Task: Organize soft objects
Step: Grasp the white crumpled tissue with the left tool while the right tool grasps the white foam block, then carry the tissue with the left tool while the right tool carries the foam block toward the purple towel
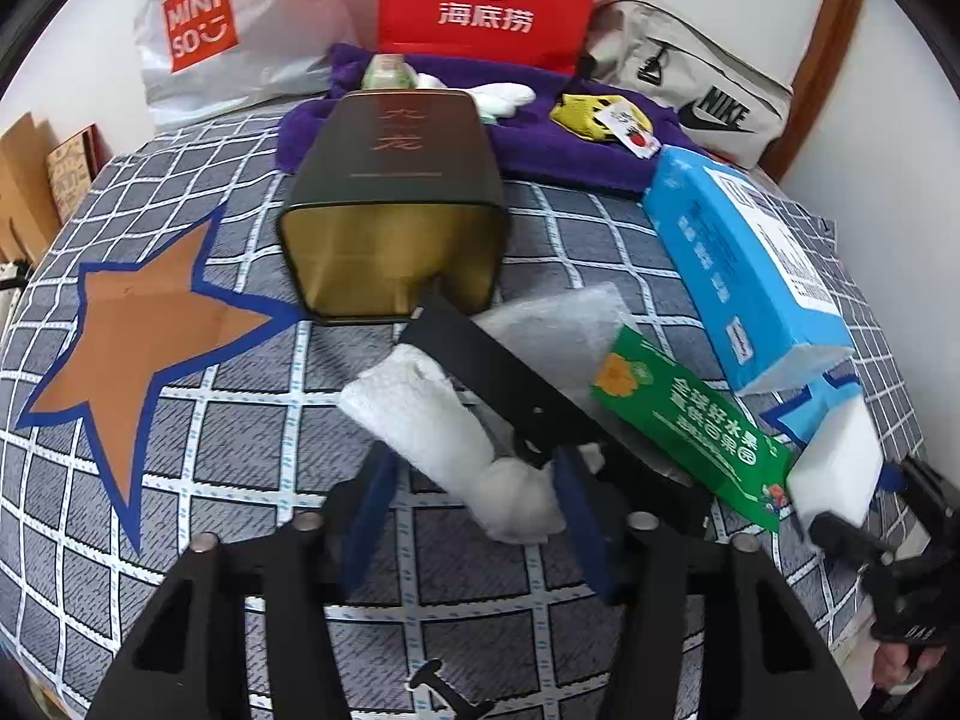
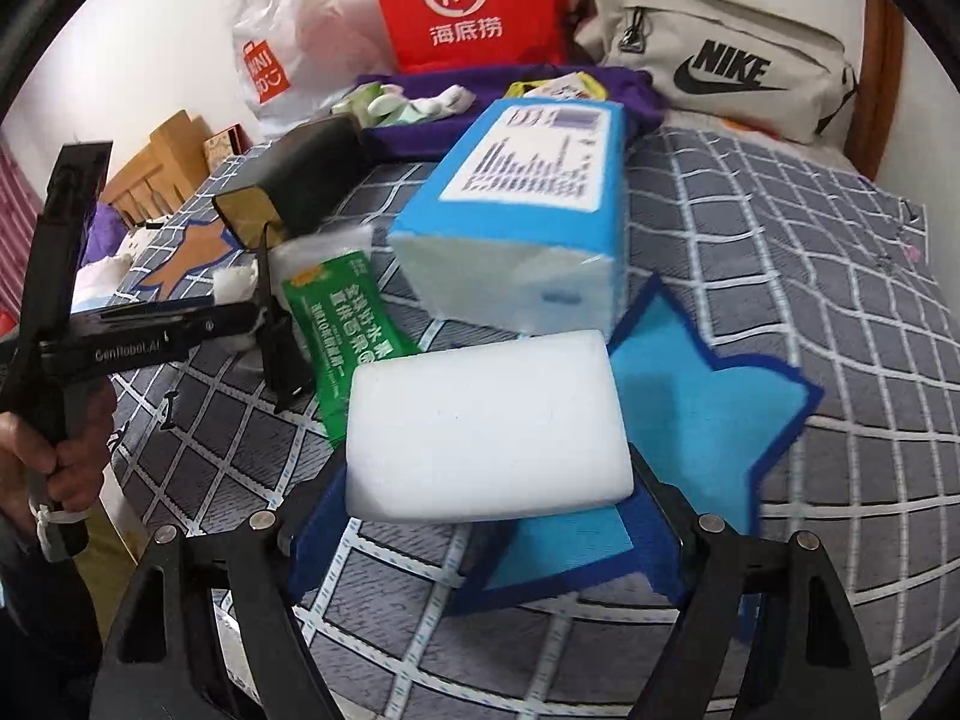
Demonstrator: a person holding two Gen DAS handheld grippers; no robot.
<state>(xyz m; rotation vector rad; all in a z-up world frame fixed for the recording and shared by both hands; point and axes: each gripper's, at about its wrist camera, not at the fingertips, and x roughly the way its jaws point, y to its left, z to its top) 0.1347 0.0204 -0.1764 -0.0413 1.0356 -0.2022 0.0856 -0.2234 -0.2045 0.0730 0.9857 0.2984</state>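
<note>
Because the foam wrap [image 1: 444, 420] is limp and dimpled, the left hand-held gripper [image 1: 474, 501] would do best to bite its bunched white end squarely and lift slowly, so the tail does not drag the black lid [image 1: 480, 360] lying across it. In the left wrist view the blue pads stand either side of that end, fairly wide; whether they press it I cannot tell. At 12 o'clock the open tin [image 1: 390, 228], dark outside and gold within, lies on its side on the checked bedsheet [image 1: 240, 438]. In the right wrist view the right hand-held gripper [image 2: 489, 516] holds a smooth, round-cornered white sponge block [image 2: 489, 426] between its pads. A blue tissue pack [image 2: 516, 222] lies at 12 o'clock, a glossy green sachet [image 2: 342, 330] at 10.
</note>
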